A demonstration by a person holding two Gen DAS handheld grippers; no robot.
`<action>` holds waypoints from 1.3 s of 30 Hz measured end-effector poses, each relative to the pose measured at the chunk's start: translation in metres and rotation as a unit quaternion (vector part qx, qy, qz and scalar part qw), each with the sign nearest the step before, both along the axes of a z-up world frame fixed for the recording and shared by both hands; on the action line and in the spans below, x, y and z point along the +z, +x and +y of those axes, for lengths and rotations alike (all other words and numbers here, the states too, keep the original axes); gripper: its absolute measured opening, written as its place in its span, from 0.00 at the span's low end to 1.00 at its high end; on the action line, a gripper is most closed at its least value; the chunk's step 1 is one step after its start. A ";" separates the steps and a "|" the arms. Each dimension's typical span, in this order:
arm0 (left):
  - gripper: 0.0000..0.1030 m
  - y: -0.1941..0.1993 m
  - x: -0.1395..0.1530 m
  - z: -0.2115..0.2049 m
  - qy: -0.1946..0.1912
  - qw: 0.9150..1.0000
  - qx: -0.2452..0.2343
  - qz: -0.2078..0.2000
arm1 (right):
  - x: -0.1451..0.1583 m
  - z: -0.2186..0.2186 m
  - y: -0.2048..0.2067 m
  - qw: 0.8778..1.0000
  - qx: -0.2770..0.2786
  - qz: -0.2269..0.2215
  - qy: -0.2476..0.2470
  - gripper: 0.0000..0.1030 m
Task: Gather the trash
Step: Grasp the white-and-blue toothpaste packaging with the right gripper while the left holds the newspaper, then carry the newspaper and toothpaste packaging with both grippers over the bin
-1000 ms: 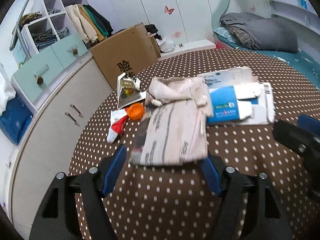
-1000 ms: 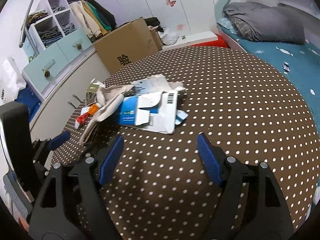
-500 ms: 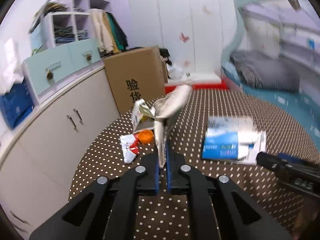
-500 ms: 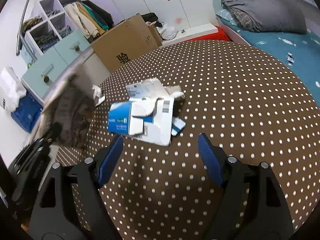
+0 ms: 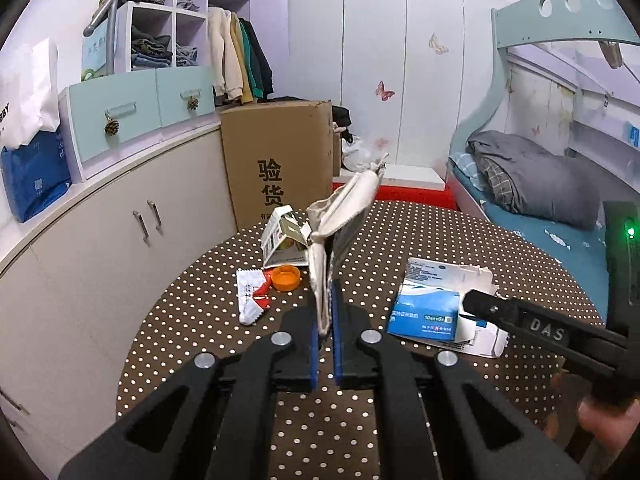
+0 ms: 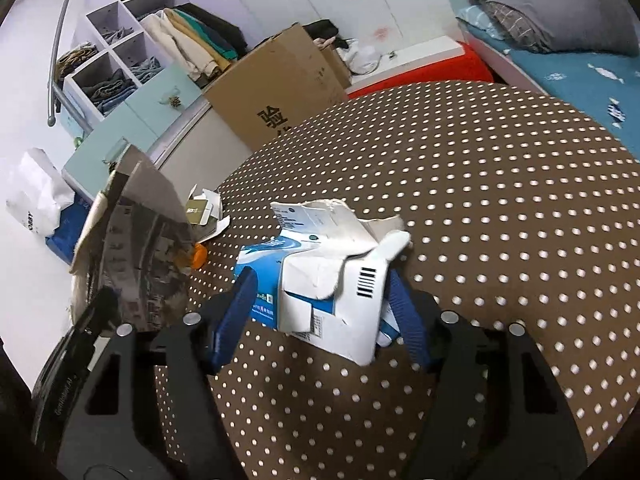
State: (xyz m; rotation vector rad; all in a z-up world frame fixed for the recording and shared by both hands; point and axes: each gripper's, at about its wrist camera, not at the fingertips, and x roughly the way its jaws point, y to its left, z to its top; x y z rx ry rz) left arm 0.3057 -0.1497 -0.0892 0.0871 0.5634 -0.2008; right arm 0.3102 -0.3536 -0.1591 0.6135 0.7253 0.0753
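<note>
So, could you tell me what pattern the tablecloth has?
Dark brown tablecloth with small white polka dots, clearest in the right wrist view.

Left gripper (image 5: pixel 325 334) clamped on a flattened beige paper bag (image 5: pixel 334 232), held on edge and raised off the brown polka-dot tabletop (image 5: pixel 360 432). Blue fingers (image 5: pixel 313 354) pressed against both faces of the bag's lower end. Behind the bag, on the tabletop: torn small carton (image 5: pixel 282 240), orange cap (image 5: pixel 285 277), red-and-white wrapper (image 5: pixel 252 296). To the right: torn blue-and-white cardboard box (image 5: pixel 434 306), flat on the cloth. Right gripper (image 5: pixel 532 330) entering from the right edge, tip over that box. Brown cardboard carton (image 5: pixel 280 168) standing beyond the tabletop.
</note>
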 end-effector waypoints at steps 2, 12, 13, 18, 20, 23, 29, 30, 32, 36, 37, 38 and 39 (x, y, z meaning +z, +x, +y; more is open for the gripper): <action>0.05 0.001 -0.002 -0.001 0.000 1.000 -0.001 0.005 | -0.005 -0.002 0.003 1.000 0.012 0.002 0.020 0.45; 0.05 0.003 -0.005 -0.004 -0.001 1.000 -0.012 0.020 | 0.011 0.012 -0.006 0.997 0.055 -0.025 0.057 0.30; 0.05 0.004 -0.006 -0.004 -0.002 1.000 -0.012 0.024 | 0.011 0.015 -0.005 0.997 0.057 -0.023 0.056 0.31; 0.05 0.003 -0.006 -0.006 0.002 1.000 -0.013 0.025 | 0.010 0.037 0.010 0.996 0.077 -0.013 0.050 0.21; 0.05 0.001 -0.005 -0.005 0.001 1.000 -0.009 0.026 | 0.012 0.043 0.009 0.996 0.080 -0.017 0.039 0.07; 0.05 -0.002 -0.001 -0.001 0.000 1.000 -0.004 0.020 | 0.022 0.052 -0.003 0.996 0.080 -0.034 0.012 0.04; 0.05 -0.018 0.015 0.011 -0.004 1.000 0.009 0.006 | 0.048 0.067 -0.040 0.995 0.069 -0.069 -0.020 0.04; 0.05 -0.020 0.017 0.012 -0.005 1.000 0.010 0.005 | 0.051 0.070 -0.047 0.995 0.068 -0.073 -0.024 0.04; 0.05 -0.028 0.024 0.016 -0.007 1.000 0.014 -0.001 | 0.056 0.076 -0.058 0.994 0.070 -0.078 -0.034 0.04; 0.05 -0.047 0.039 0.024 -0.011 1.000 0.016 -0.014 | 0.070 0.083 -0.085 0.992 0.066 -0.093 -0.047 0.03; 0.05 -0.054 0.043 0.027 -0.012 1.000 0.017 -0.019 | 0.073 0.084 -0.090 0.992 0.066 -0.096 -0.049 0.03; 0.05 -0.060 0.047 0.029 -0.013 1.000 0.016 -0.023 | 0.076 0.085 -0.095 0.992 0.066 -0.100 -0.049 0.03; 0.05 -0.066 0.051 0.032 -0.015 0.999 0.016 -0.026 | 0.081 0.086 -0.102 0.991 0.066 -0.105 -0.050 0.03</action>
